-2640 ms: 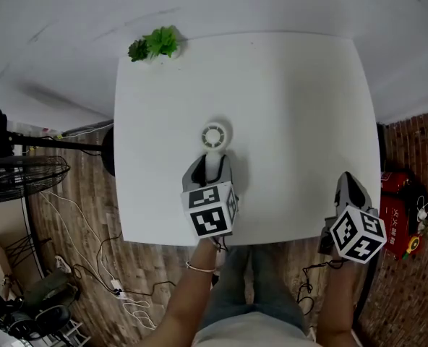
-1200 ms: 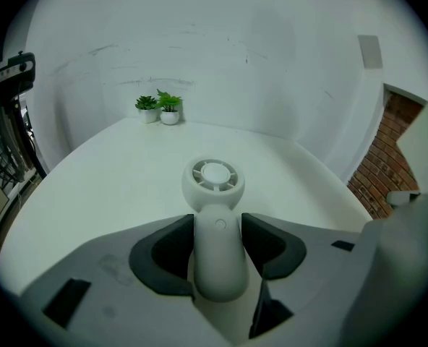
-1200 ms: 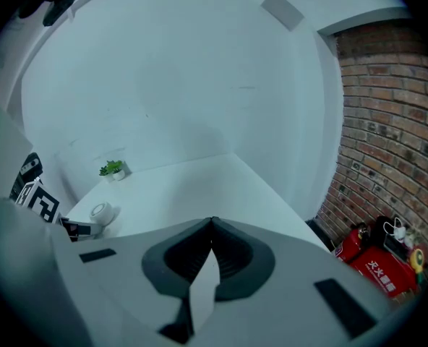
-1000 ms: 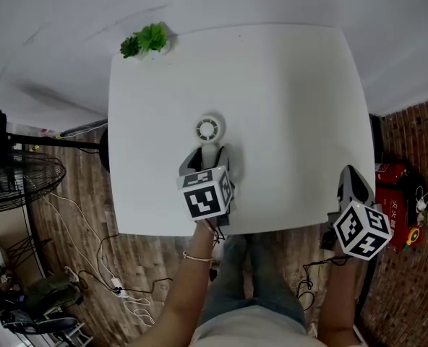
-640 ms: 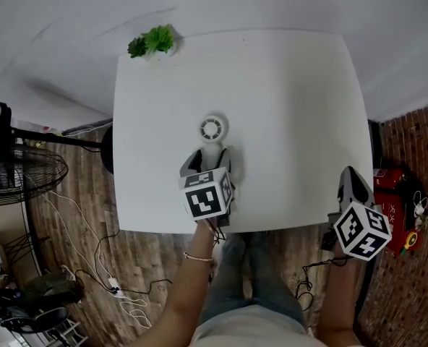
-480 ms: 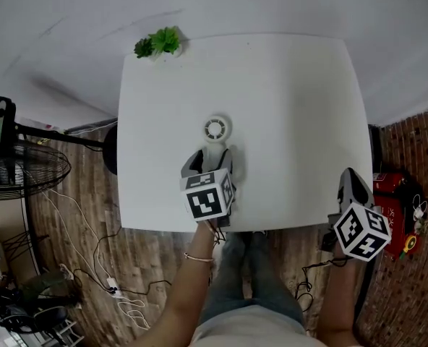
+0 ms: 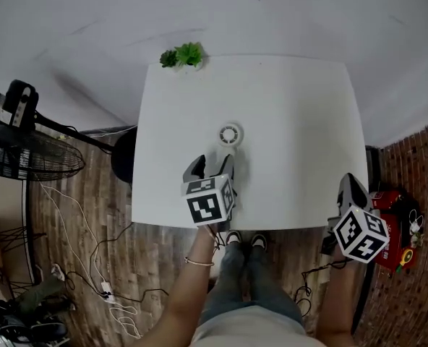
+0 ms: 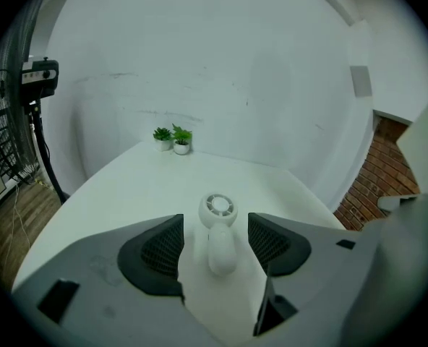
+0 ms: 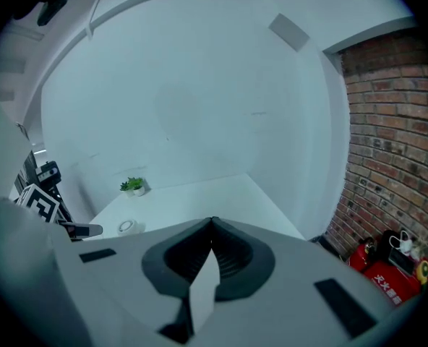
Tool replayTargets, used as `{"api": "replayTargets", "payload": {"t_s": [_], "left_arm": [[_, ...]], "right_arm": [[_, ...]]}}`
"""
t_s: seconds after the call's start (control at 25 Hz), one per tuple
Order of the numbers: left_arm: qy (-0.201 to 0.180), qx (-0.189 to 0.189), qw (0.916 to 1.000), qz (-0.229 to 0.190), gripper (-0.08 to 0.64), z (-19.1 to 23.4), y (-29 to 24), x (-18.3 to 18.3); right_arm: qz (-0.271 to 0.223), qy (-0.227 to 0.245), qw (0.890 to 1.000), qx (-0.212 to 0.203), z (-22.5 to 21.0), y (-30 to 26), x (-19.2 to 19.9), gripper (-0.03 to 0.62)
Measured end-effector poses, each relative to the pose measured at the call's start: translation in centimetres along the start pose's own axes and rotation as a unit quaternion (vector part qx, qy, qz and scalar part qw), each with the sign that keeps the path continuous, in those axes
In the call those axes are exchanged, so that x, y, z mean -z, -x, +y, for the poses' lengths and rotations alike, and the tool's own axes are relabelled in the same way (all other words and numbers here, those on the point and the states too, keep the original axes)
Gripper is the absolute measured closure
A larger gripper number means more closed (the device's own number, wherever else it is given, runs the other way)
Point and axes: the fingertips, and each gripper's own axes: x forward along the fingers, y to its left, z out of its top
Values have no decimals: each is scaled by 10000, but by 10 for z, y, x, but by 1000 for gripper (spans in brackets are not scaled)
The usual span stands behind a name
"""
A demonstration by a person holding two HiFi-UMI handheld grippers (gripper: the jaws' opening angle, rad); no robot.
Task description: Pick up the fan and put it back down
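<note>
A small white hand fan (image 7: 229, 134) lies flat on the white table (image 7: 301, 121), its round head pointing away from me and its handle toward me. My left gripper (image 7: 214, 166) is open, with one jaw on each side of the handle and a gap on both sides. In the left gripper view the fan (image 8: 219, 215) lies between the dark pads of the left gripper (image 8: 215, 230). My right gripper (image 7: 348, 184) hangs off the table's near right corner. It is shut (image 9: 212, 226) and holds nothing. From there the fan (image 9: 127, 226) shows small at the left.
Two small potted plants (image 7: 183, 55) stand at the table's far left edge. A large floor fan on a stand (image 7: 26, 157) is left of the table, with cables on the wooden floor. A red fire extinguisher (image 7: 387, 201) lies by the brick wall at right.
The head view has swung, so the table sits further right in the picture. The left gripper stays open around the fan's handle, and the right gripper has kept its place.
</note>
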Motion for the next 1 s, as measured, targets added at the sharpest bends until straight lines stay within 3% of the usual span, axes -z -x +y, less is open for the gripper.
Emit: {"api": "replayTargets", "payload": {"t_s": [0.32,0.52,0.68,1.0], "left_arm": [[64,-153,9987,-475,311,13,60,-29],[150,-282,9952,-925,433,25,111,-49],[173,-484,9895,-1354,514,38,151,-69],[285,-600,9723,-2243,548,48,212,-100]], "right_arm": [[-411,152,9981,-424,33,19,-35,592],[-643,290,9948,-729,58,35,-56,592],[-852,477,9904,-979,76,47,-76,592],[-1329,841,9799,-1231,93,73,-112,592]]}}
